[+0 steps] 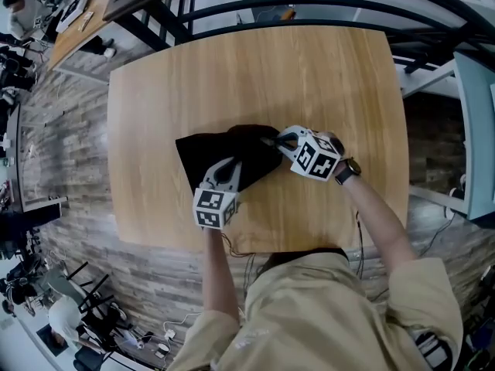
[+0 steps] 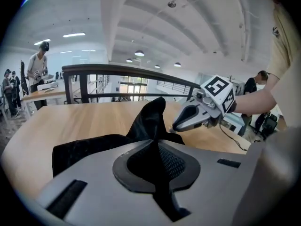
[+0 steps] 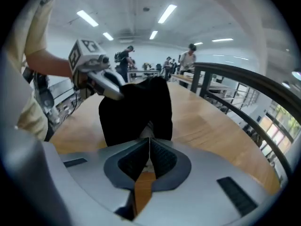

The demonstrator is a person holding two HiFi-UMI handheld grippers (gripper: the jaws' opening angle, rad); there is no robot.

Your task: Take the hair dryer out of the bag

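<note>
A black fabric bag point(image 1: 224, 151) lies on the wooden table point(image 1: 247, 76), just in front of me. My left gripper point(image 1: 232, 165) is shut on a fold of the bag's near side. In the left gripper view the black cloth point(image 2: 150, 121) runs between the jaws and rises to a peak. My right gripper point(image 1: 277, 140) is shut with nothing seen between its jaws, and its tips sit at the bag's right edge. The bag point(image 3: 136, 109) stands directly ahead of it in the right gripper view. A small pale patch shows just past the tips. No hair dryer is in view.
A dark metal railing point(image 1: 232, 6) runs past the table's far edge. Other desks with people point(image 2: 37, 69) stand beyond it. A cable point(image 1: 360, 234) hangs at the near right edge of the table. Bare wood surrounds the bag.
</note>
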